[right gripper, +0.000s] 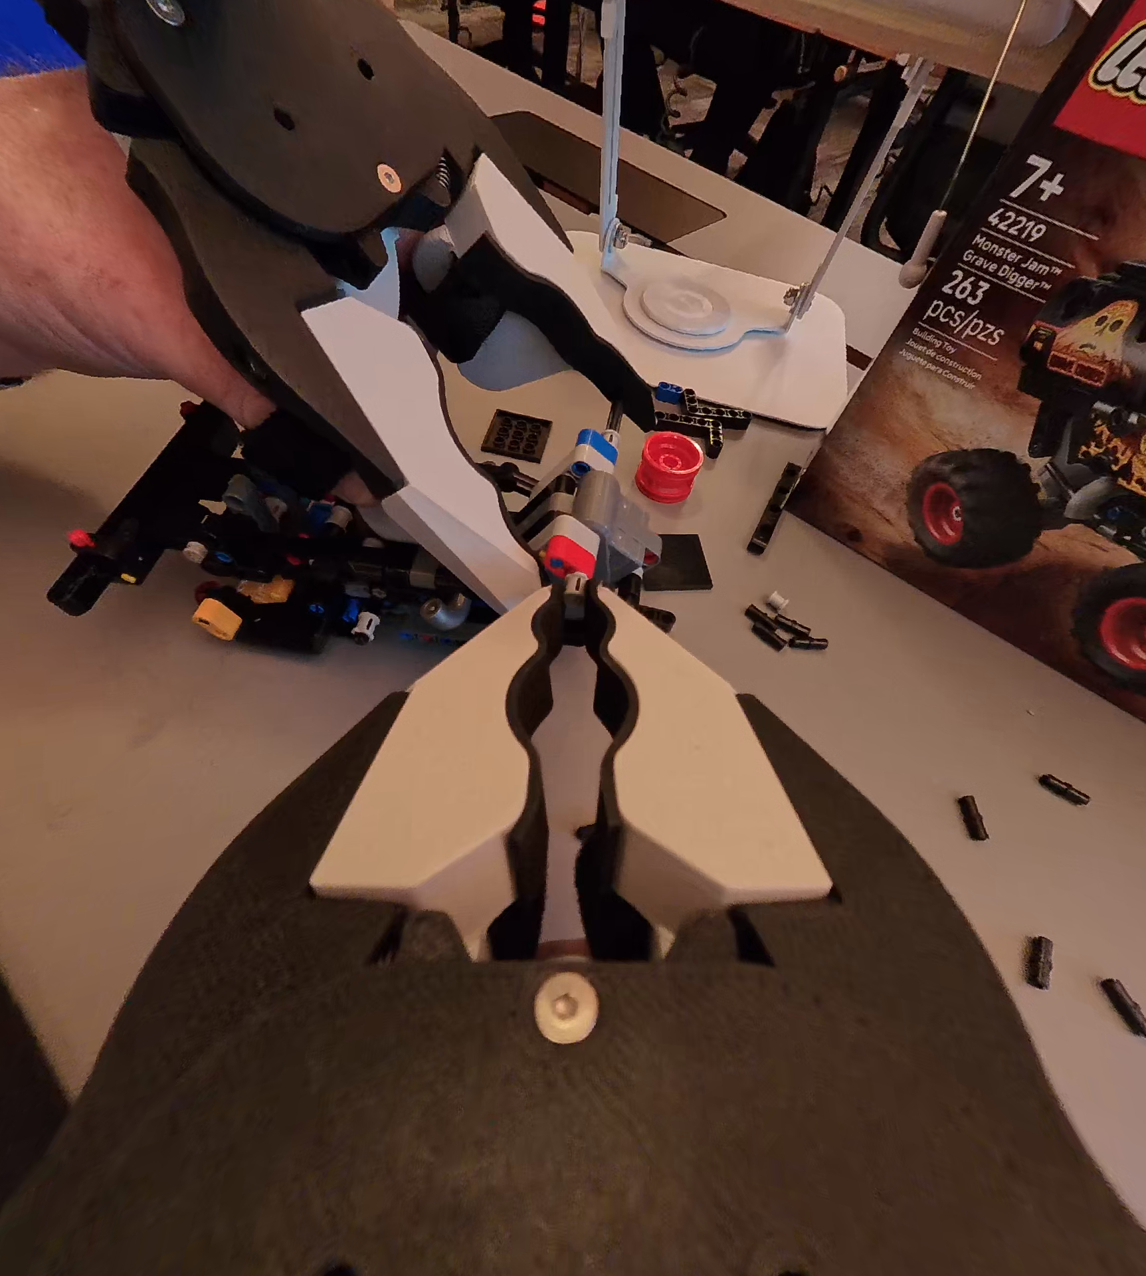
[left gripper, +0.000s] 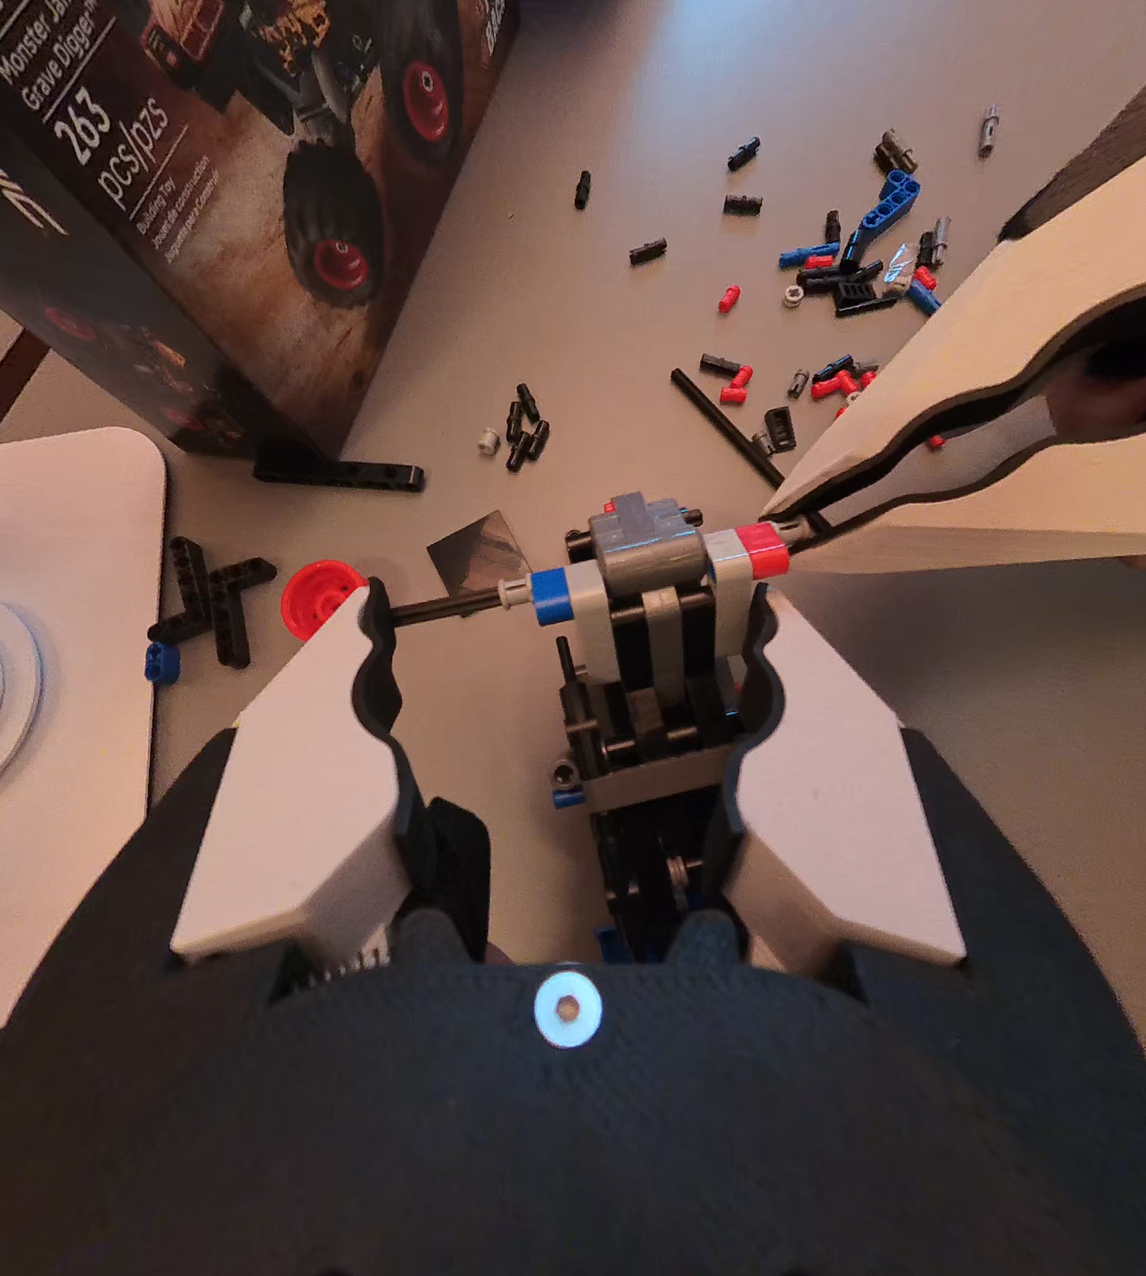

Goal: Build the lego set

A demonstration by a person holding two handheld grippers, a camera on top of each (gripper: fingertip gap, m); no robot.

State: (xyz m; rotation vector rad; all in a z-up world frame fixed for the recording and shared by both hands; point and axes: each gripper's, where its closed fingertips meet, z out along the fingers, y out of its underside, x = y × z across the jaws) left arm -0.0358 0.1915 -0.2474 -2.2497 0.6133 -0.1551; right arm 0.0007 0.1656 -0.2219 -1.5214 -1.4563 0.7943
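Grey tabletop: left tool spread wide around chassis; right tool pinched on axle tip.

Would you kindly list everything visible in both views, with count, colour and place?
Lego assembly: one, black-grey with blue and red ends, table centre.
Red wheel hub: one, left of the assembly.
Set box: one, dark, standing behind.
Loose pieces: many, black, red, blue, scattered far right.
Black beams: several, crossed, beside the hub.
White stand: one, table edge.
Left gripper: fingers straddling the assembly.
Right gripper: pinching the grey axle tip.
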